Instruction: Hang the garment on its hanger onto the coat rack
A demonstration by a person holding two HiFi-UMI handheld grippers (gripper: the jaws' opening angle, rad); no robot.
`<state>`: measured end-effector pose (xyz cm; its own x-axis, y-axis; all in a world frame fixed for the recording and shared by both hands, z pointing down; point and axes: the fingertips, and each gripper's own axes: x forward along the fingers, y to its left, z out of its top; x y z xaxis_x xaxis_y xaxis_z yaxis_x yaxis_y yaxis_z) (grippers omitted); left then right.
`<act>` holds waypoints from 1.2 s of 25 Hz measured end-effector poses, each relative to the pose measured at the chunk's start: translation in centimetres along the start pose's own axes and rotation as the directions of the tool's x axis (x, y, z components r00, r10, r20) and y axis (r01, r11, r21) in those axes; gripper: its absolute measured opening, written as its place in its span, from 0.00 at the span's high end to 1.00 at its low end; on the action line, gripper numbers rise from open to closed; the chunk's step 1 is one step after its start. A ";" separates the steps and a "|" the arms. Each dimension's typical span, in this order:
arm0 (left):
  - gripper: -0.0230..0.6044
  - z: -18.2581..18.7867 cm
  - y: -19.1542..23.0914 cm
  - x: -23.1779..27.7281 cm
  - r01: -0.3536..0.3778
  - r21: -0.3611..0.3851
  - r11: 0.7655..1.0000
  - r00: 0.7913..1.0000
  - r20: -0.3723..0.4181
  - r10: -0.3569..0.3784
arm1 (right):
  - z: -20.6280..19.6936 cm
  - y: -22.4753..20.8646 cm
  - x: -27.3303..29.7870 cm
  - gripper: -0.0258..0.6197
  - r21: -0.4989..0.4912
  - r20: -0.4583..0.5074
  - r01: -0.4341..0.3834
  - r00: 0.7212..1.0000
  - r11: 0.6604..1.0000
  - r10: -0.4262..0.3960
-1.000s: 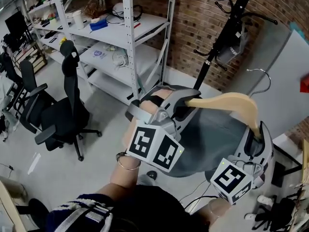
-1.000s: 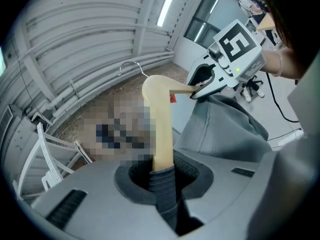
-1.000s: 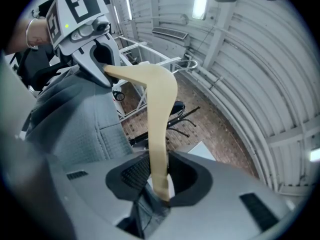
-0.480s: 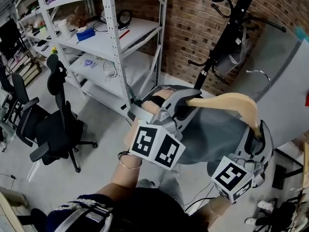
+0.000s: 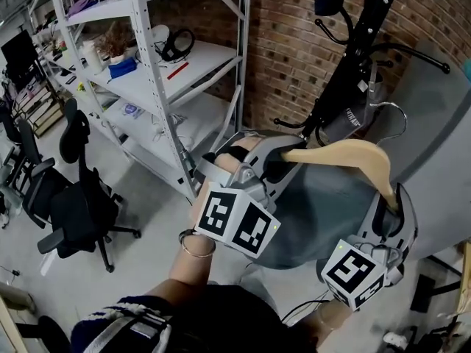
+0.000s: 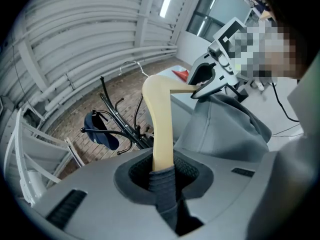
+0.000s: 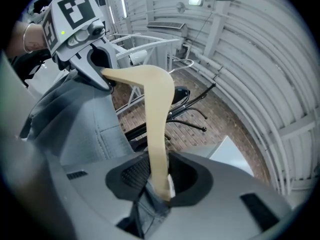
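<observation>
Brick wall, coat rack ahead; left hand-held gripper, right hand-held gripper each tight on hanger.

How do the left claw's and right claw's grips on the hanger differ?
The left claw pinches the wooden hanger through dark ribbed fabric; right claw clamps bare wood. In the head view, left claw holds the hanger's upper-left end, right claw its lower-right end. Both are shut on the hanger, grey garment draped between.
</observation>
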<state>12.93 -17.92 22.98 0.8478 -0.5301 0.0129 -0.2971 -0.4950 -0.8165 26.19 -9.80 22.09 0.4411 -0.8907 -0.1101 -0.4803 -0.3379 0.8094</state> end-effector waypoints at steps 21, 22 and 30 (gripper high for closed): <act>0.87 -6.2 3.9 12.2 -0.024 -0.021 1.000 0.996 -0.090 0.022 | -1.5 1.8 15.2 0.79 0.034 0.074 -0.112 0.991 0.993 0.109; 0.87 -6.6 4.0 12.7 -0.018 -0.023 1.000 0.996 -0.090 0.016 | -1.6 2.0 15.8 0.79 0.032 0.067 -0.113 0.992 0.993 0.110; 0.87 -9.7 4.0 16.7 0.039 -0.022 0.999 0.995 -0.088 -0.041 | -3.0 4.1 19.8 0.79 0.034 -0.002 -0.127 0.992 0.991 0.127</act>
<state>21.61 -35.45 25.56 0.8173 -0.5680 0.0967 -0.2734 -0.5301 -0.8027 35.24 -27.88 25.00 0.3781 -0.9257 -0.0046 -0.5581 -0.2320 0.7967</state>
